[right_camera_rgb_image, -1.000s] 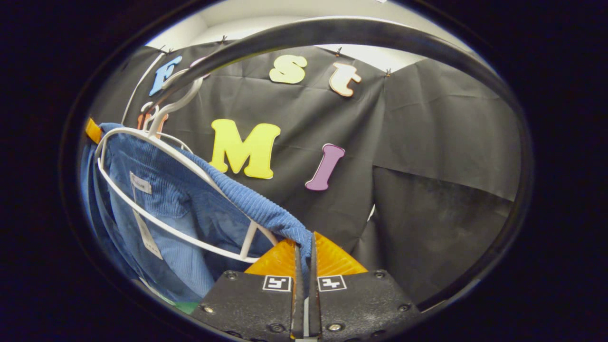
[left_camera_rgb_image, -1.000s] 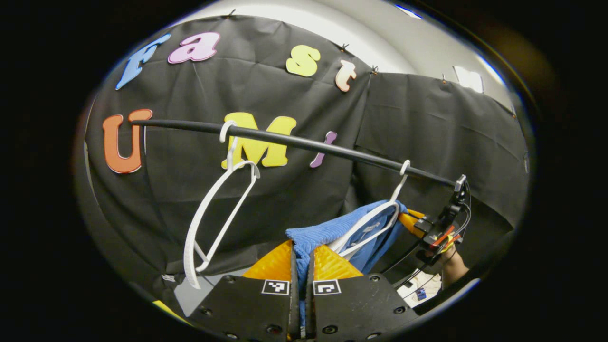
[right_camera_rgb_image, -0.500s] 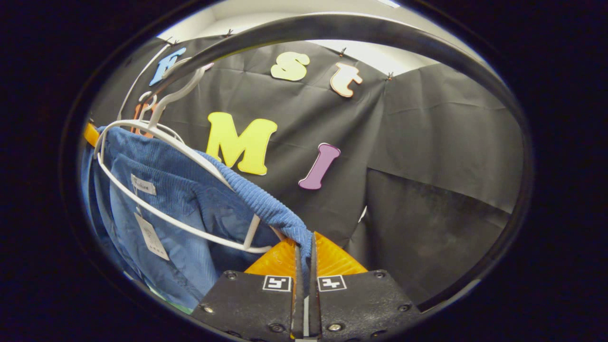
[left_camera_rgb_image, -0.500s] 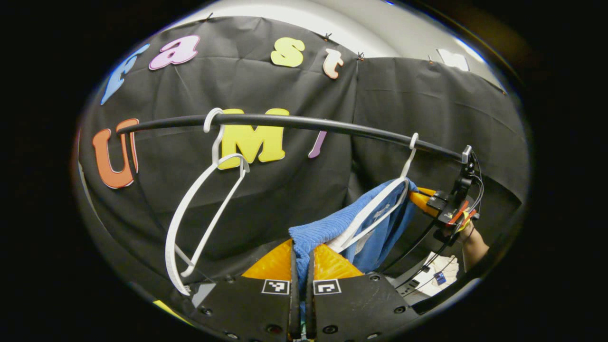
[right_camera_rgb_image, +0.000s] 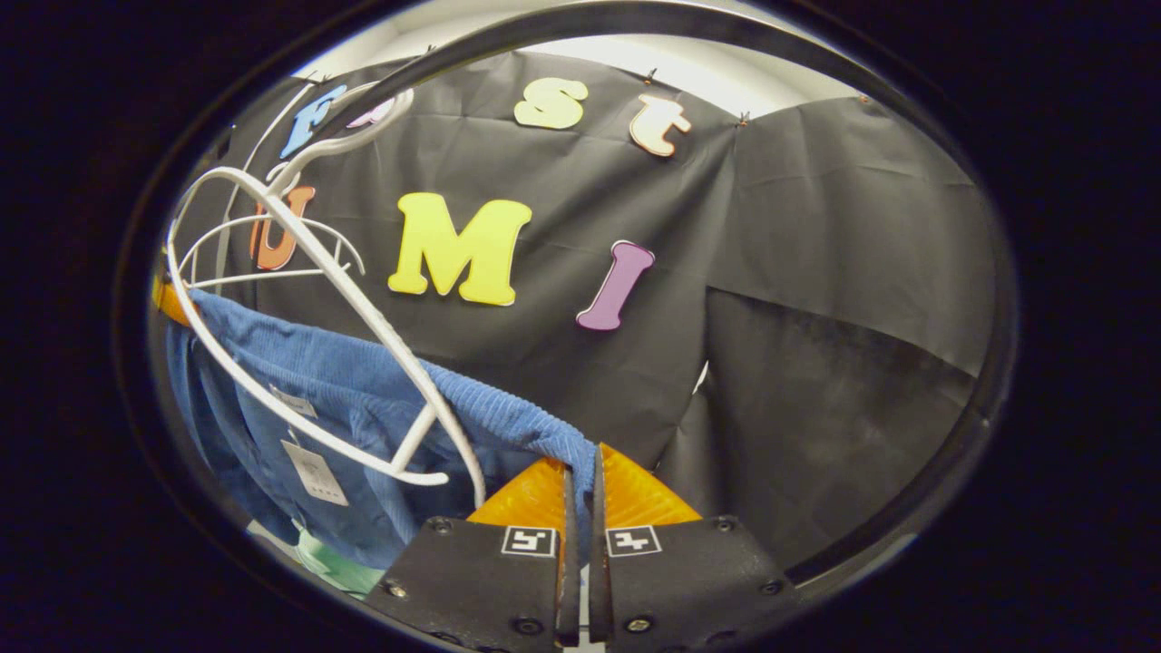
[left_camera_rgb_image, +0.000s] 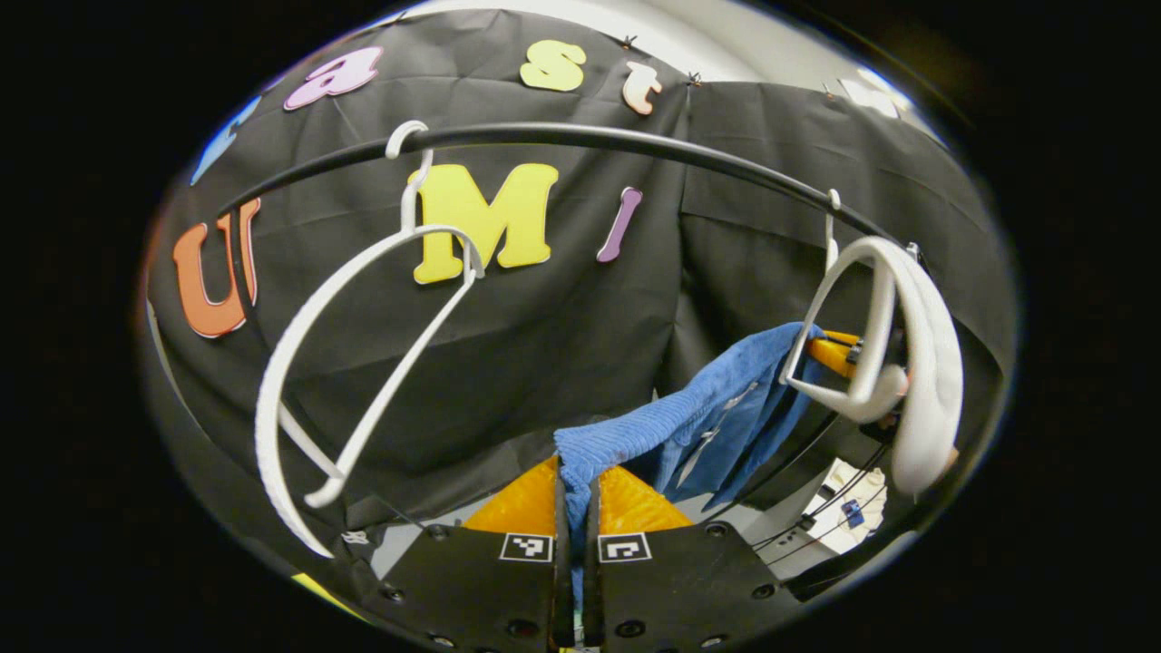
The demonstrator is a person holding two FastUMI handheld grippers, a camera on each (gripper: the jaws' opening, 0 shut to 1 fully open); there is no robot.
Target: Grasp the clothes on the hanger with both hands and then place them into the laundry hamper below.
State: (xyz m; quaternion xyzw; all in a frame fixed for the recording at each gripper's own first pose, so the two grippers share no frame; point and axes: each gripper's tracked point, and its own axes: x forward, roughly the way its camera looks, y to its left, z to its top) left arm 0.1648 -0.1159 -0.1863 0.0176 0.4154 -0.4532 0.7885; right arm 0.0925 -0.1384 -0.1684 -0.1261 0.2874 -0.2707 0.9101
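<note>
Fingers of both grippers pinched tight on blue garment [left_camera_rgb_image: 676, 426] edge.

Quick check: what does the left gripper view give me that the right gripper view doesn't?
Left gripper view: cables low at the right, past the blue garment. Right gripper view: something green under the garment's hem, unclear what. Both: the garment stretched between the left gripper and right gripper, the white hanger, the rail.

both views look upward from below the black rail [left_camera_rgb_image: 580, 138] toward the cloth wall, close up; they share the blue garment [left_camera_rgb_image: 689, 426] and white hangers [right_camera_rgb_image: 299, 299].
</note>
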